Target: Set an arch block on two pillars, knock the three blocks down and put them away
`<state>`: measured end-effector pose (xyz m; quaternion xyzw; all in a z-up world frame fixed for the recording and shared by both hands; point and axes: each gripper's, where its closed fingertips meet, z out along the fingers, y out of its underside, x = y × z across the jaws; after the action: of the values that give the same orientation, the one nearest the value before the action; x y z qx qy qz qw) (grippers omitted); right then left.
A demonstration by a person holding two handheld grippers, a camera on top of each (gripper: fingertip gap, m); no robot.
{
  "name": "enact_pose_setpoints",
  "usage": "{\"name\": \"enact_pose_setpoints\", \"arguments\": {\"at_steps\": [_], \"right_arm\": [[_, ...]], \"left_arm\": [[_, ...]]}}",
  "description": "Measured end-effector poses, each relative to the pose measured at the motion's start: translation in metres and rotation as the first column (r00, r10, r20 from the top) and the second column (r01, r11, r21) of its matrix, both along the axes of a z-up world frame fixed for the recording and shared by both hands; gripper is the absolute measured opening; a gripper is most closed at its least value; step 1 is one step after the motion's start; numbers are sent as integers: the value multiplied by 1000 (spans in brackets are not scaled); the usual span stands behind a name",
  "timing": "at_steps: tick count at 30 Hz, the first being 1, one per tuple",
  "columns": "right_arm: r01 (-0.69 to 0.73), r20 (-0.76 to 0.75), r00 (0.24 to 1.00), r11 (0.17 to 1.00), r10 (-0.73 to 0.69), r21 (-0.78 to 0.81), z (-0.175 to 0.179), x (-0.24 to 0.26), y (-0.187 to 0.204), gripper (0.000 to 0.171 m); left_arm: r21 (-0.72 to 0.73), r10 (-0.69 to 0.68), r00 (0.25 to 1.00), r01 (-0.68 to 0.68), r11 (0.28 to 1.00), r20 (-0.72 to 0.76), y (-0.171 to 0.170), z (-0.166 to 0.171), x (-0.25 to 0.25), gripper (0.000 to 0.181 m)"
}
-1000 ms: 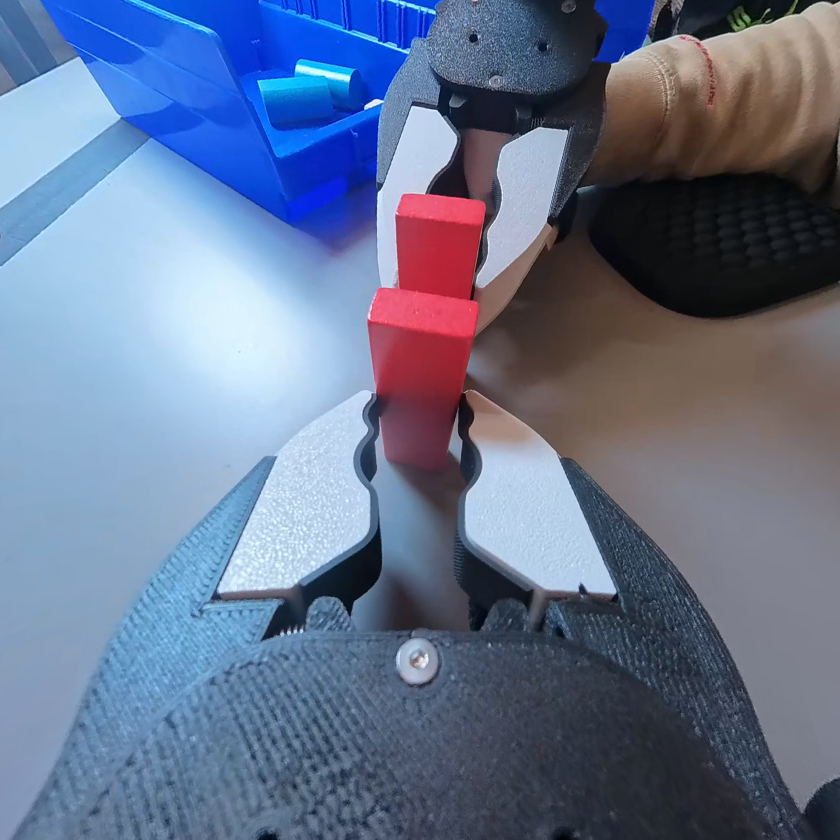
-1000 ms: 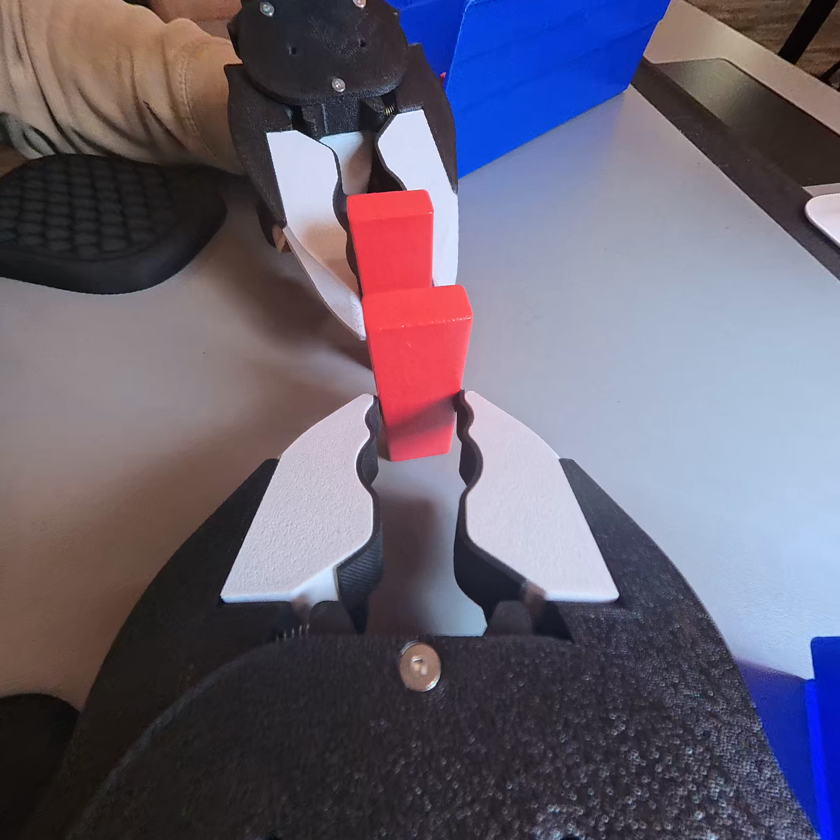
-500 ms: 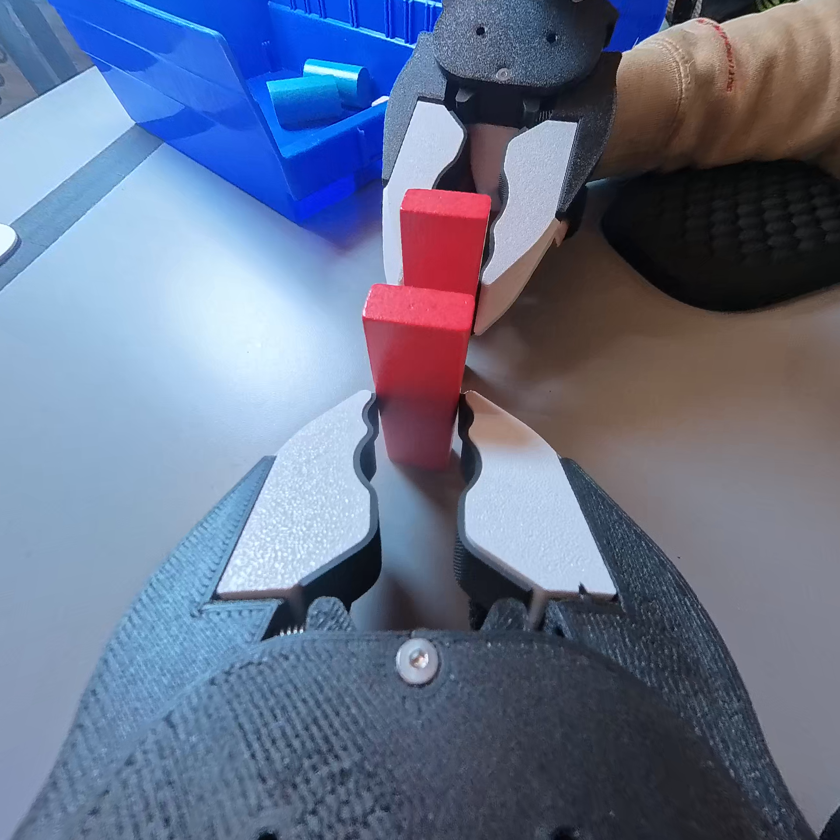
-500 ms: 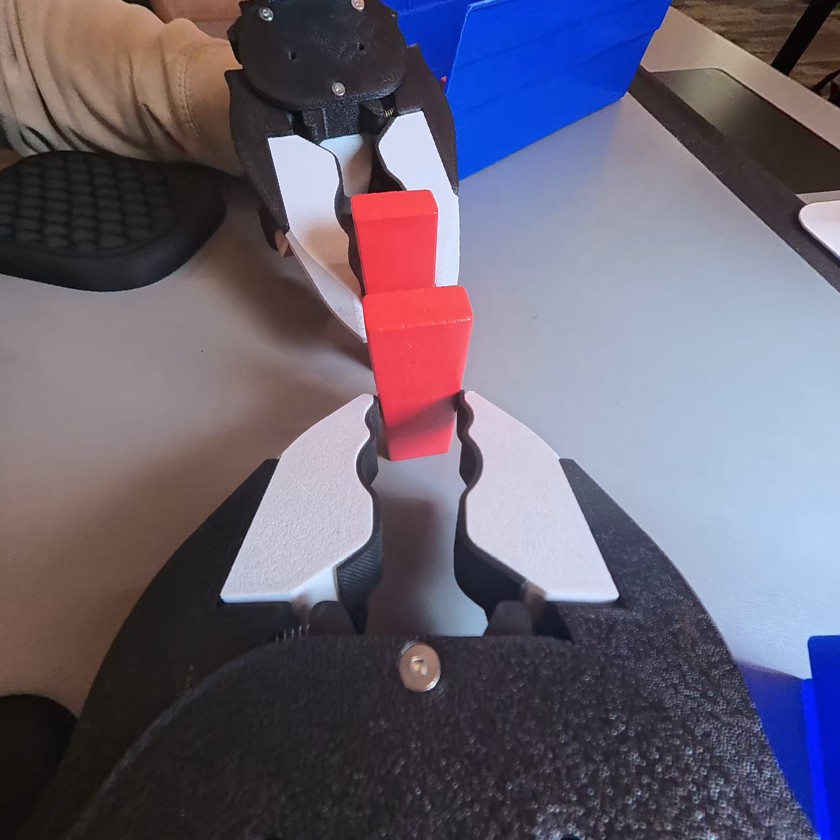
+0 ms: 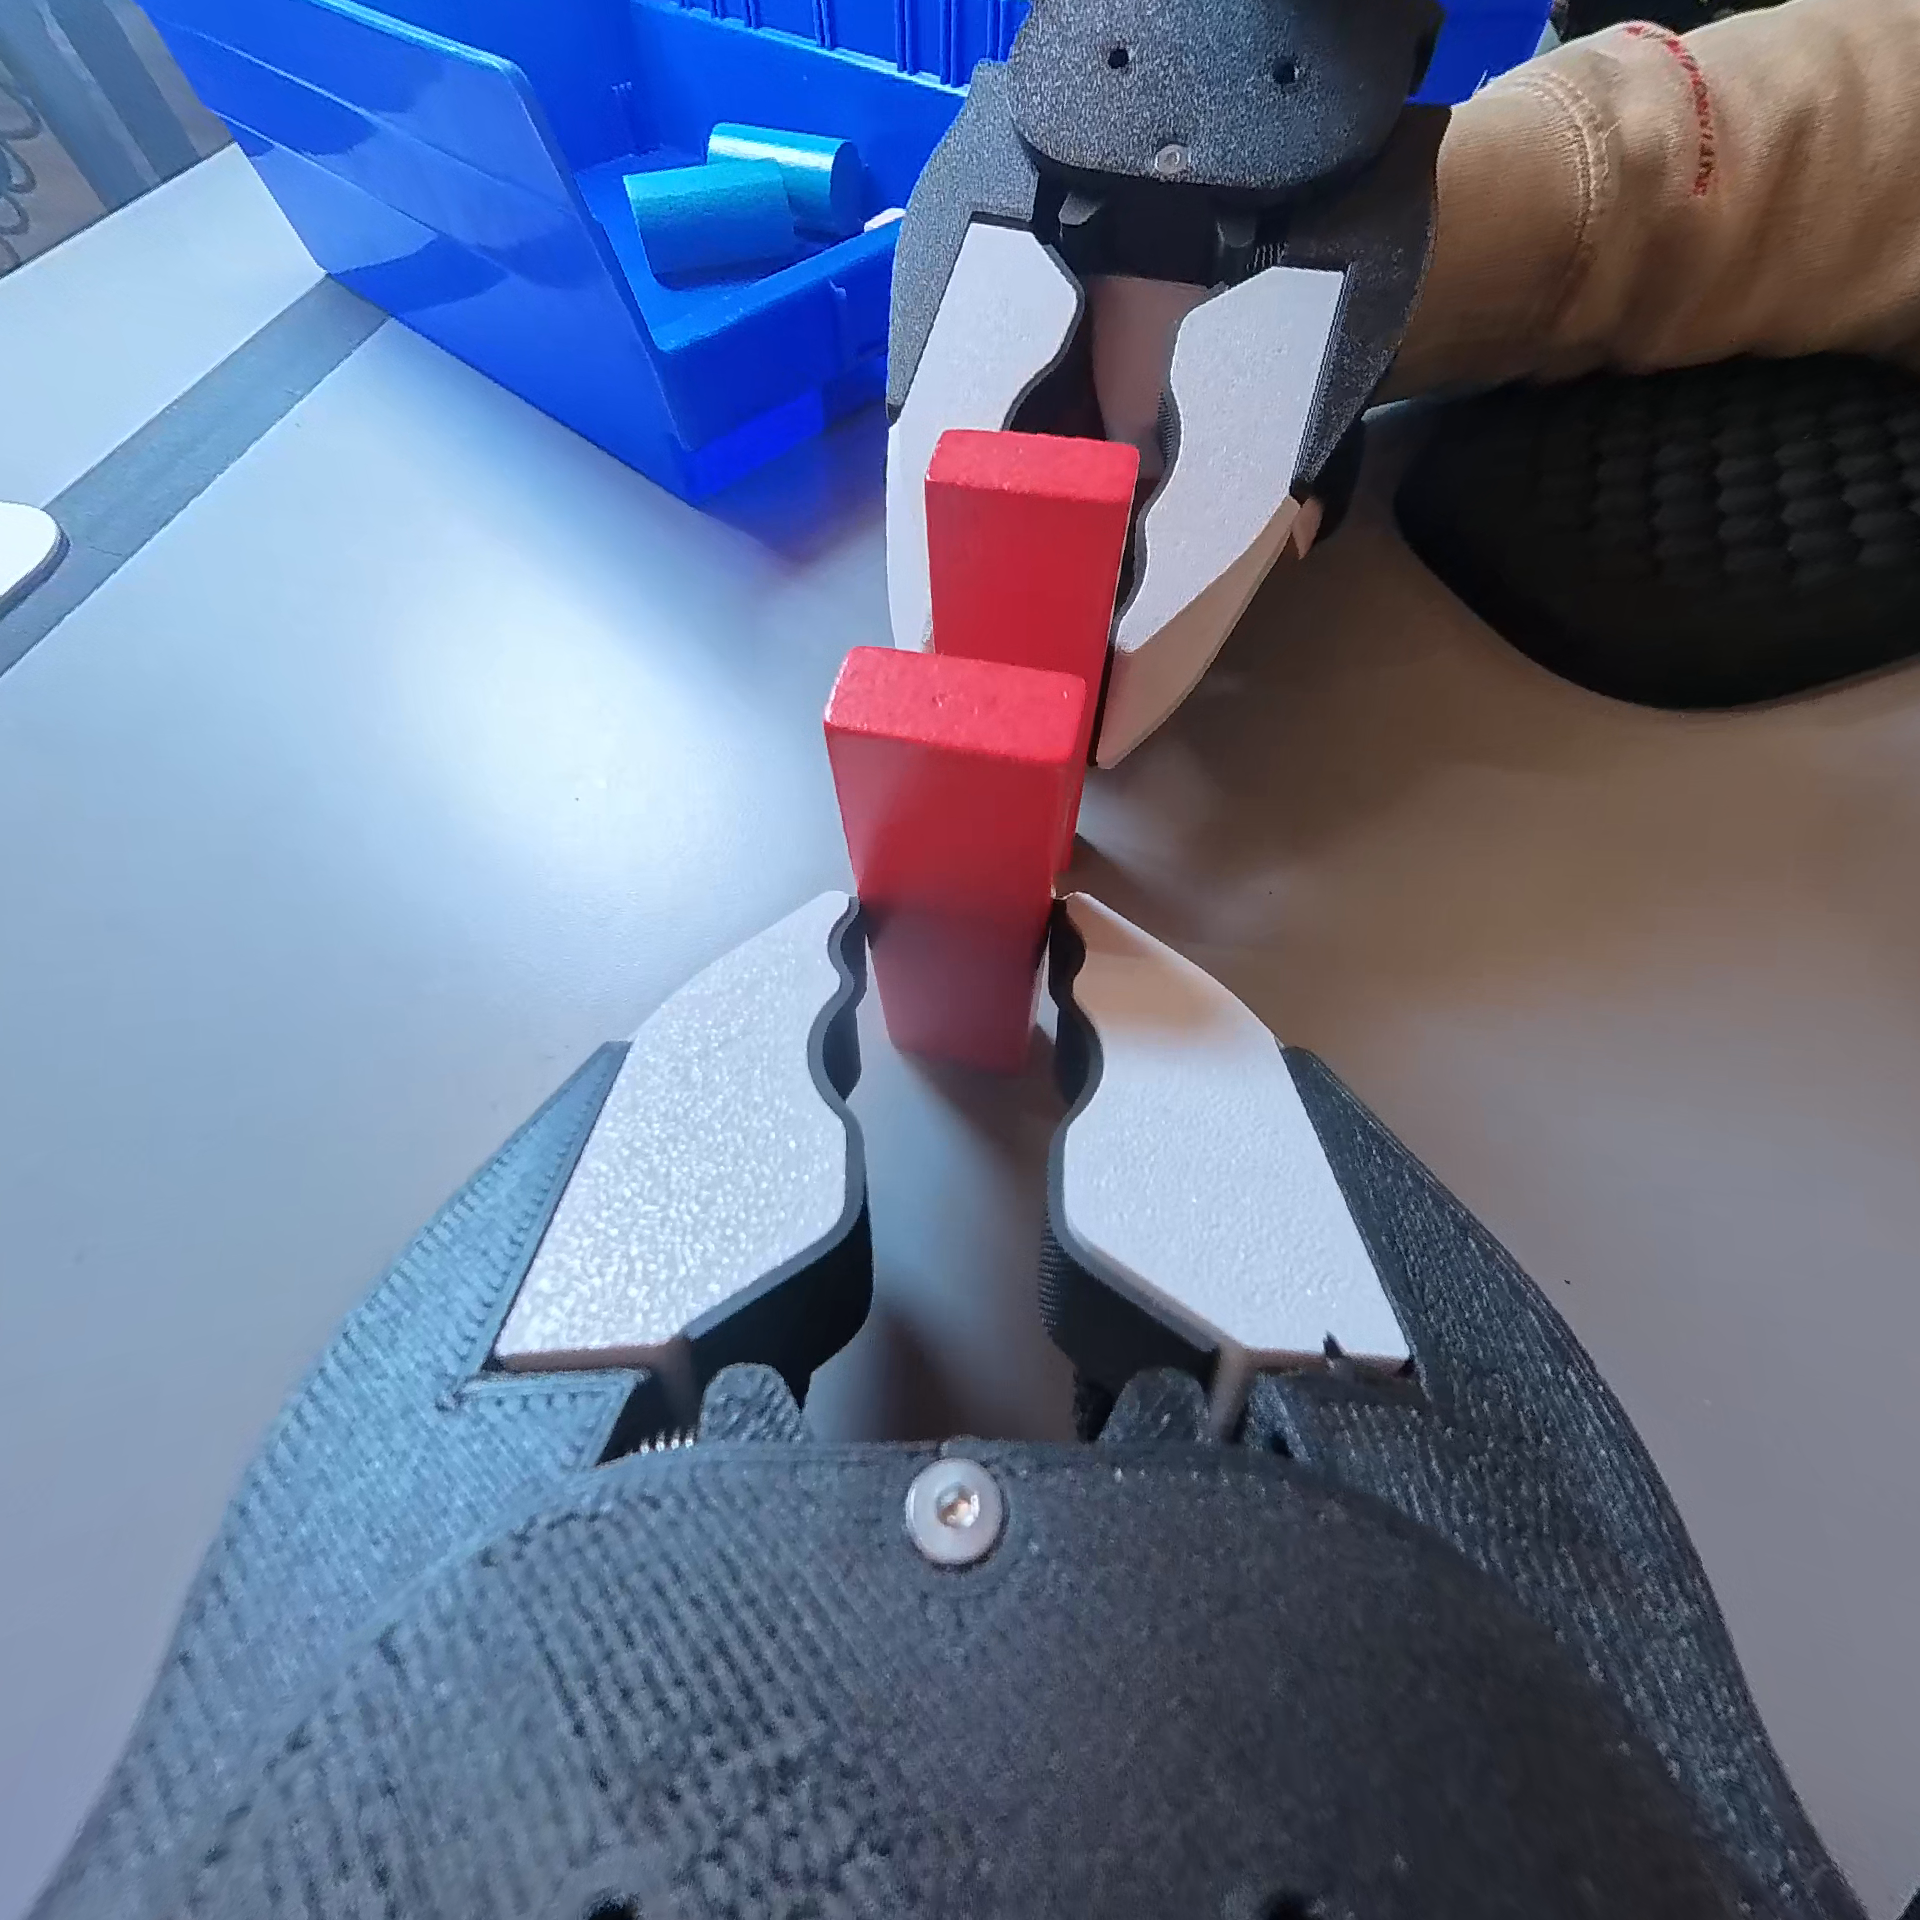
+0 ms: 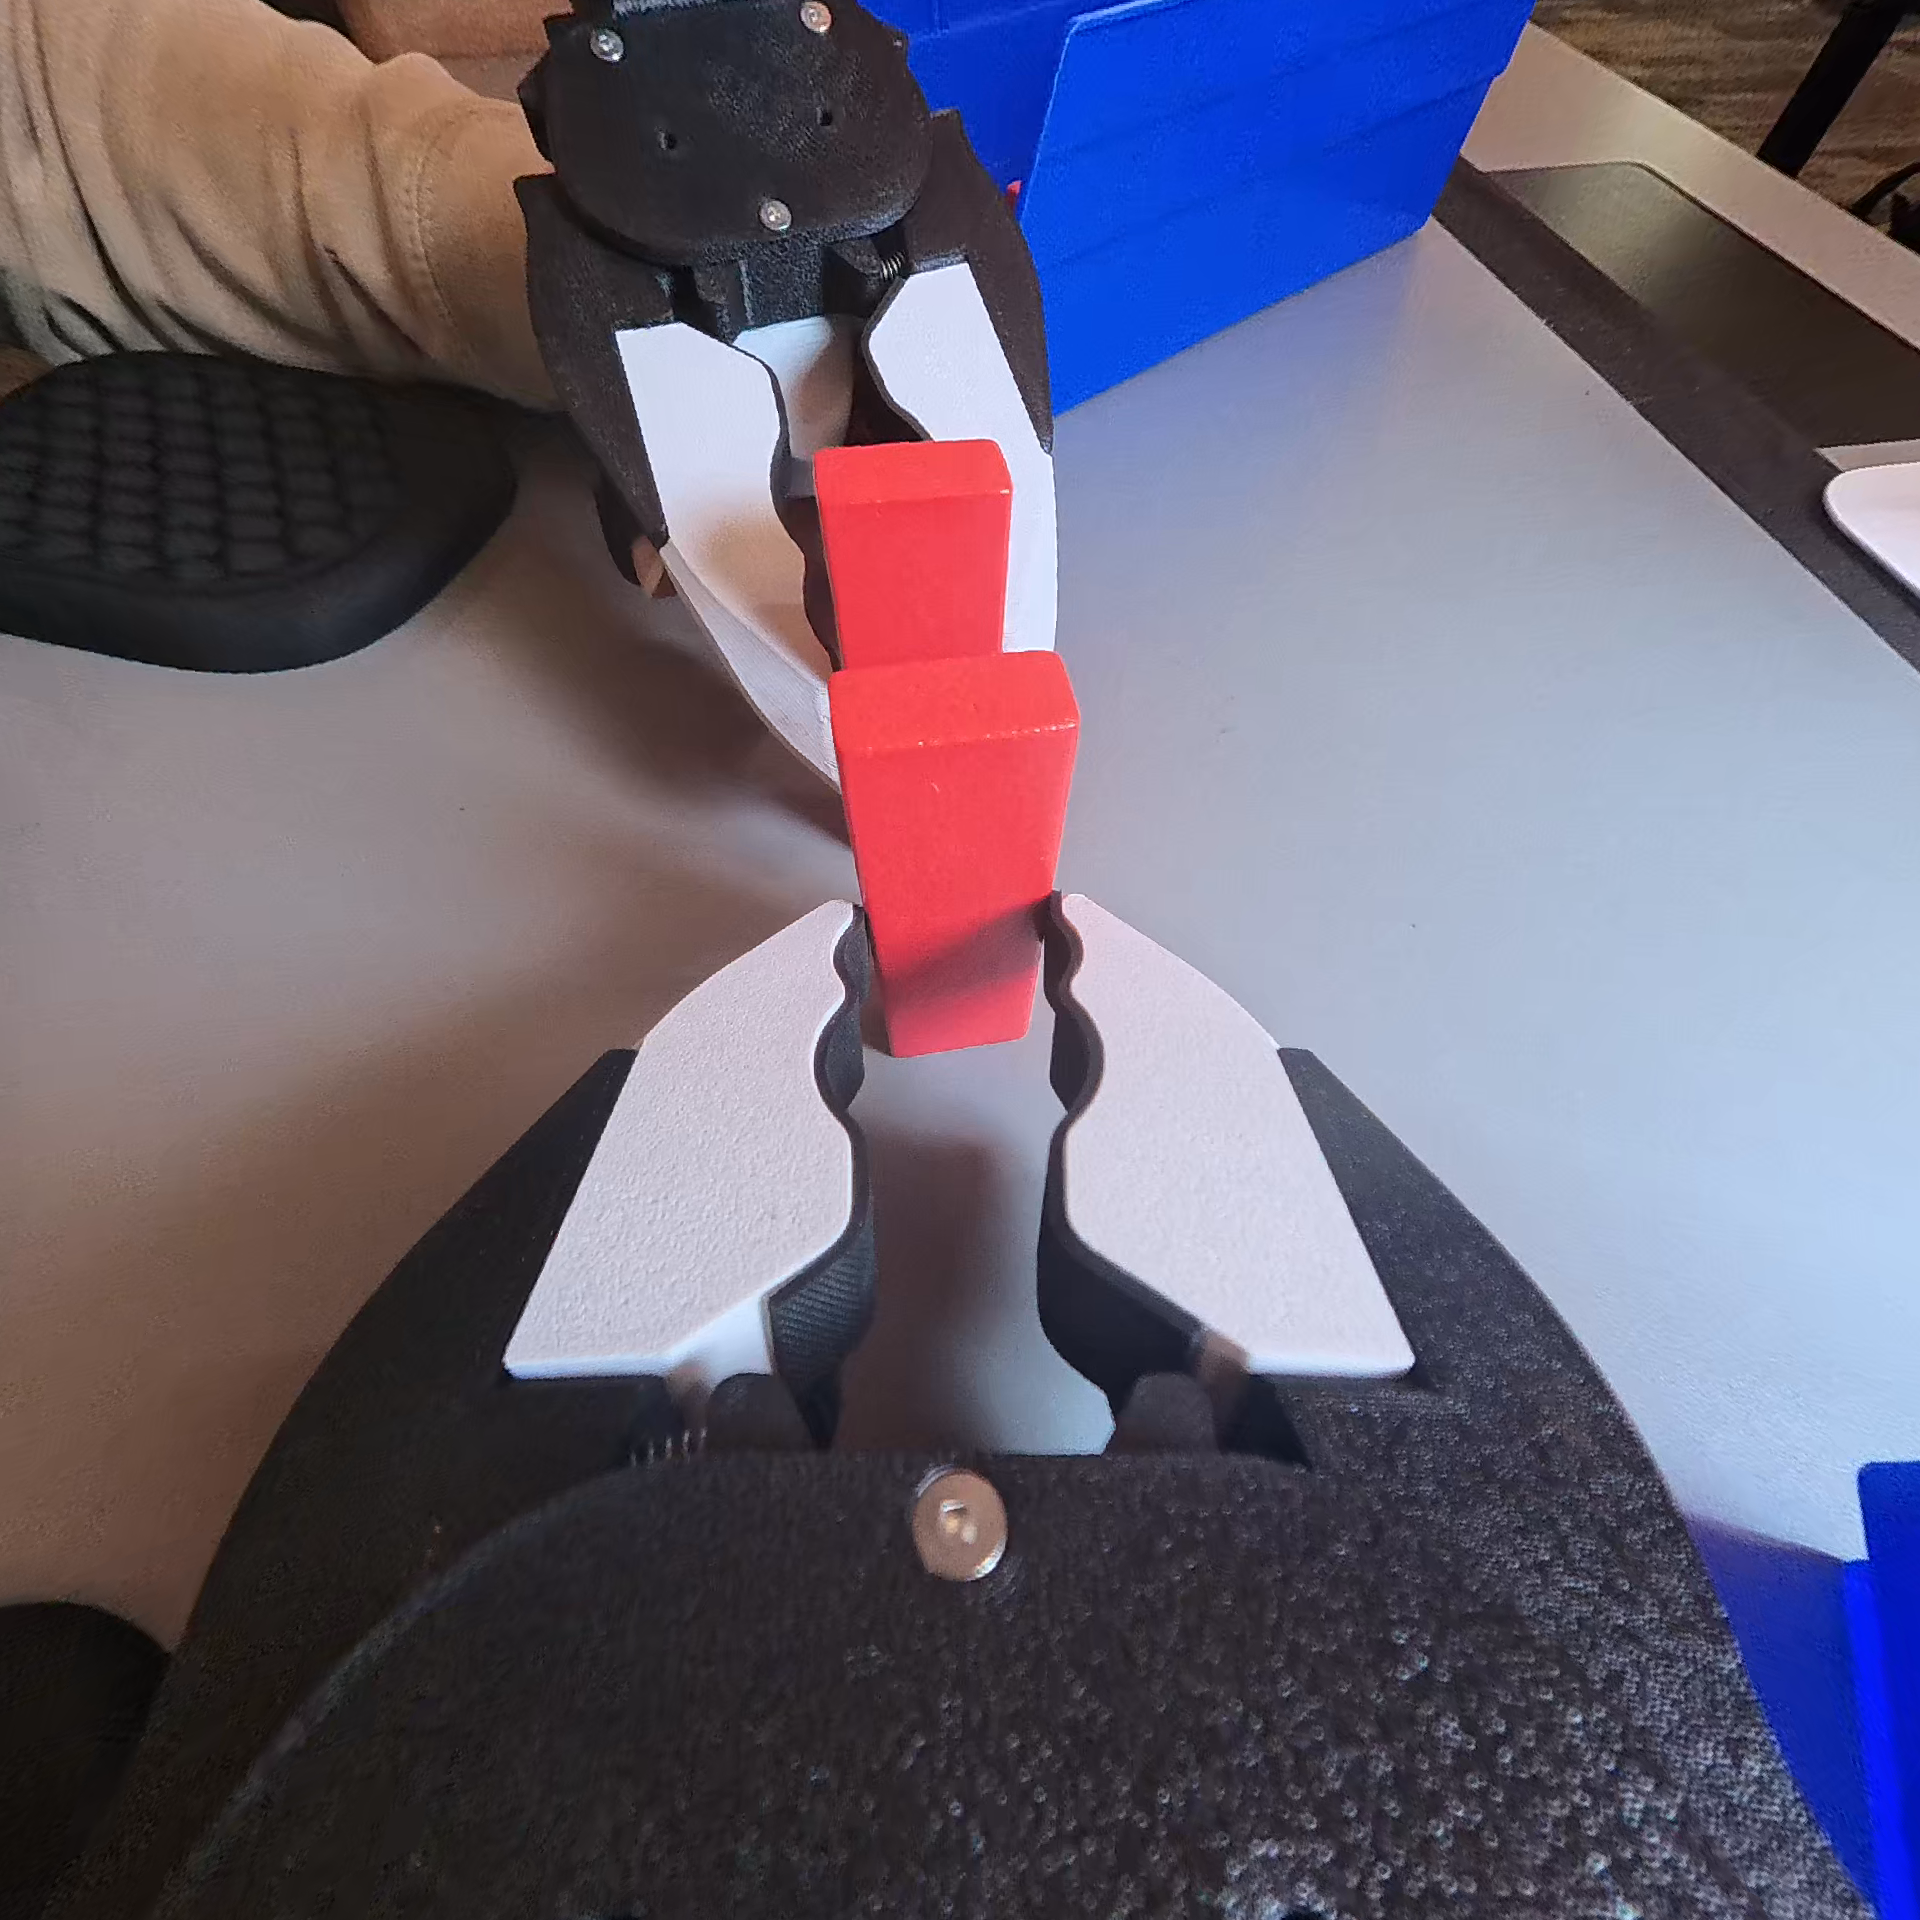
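Observation:
Two red pillar blocks stand upright, close together, one behind the other, on or just above the grey table. My left gripper (image 5: 954, 914) is shut on the lower part of the near red block (image 5: 951, 810). Beyond it, the right gripper (image 5: 1013, 665) faces me, shut on the other red block (image 5: 1023, 540). In the right wrist view my right gripper (image 6: 951, 914) is shut on its red block (image 6: 951, 810). Behind it, the left gripper (image 6: 914, 644) holds the far block (image 6: 909, 540). No arch block is in view.
A blue bin (image 5: 499, 208) holding light-blue cylinders (image 5: 727, 203) stands at the back left in the left wrist view; it also shows in the right wrist view (image 6: 1247, 166). A black wrist pad (image 5: 1683, 520) lies under a beige sleeve (image 5: 1683, 187). Another blue bin corner (image 6: 1886, 1662) is near right. The gap from one gripper's tips to the other's is roughly 4 cm.
Almost nothing. The left wrist view has swung slightly, so the blue bin sits a little farther right. Both grippers still hold their red blocks in the same pose.

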<state>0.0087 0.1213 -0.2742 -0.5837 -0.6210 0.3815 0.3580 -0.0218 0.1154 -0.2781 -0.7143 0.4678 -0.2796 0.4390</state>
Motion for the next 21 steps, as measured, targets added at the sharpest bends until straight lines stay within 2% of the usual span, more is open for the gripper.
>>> {"name": "enact_pose_setpoints", "arguments": {"at_steps": [21], "right_arm": [[5, -1, 1000, 1000, -5, -8, 0, -1, 0, 32]], "left_arm": [[-9, 10, 1000, -10, 1000, -7, -1, -1, 3, 34]]}}
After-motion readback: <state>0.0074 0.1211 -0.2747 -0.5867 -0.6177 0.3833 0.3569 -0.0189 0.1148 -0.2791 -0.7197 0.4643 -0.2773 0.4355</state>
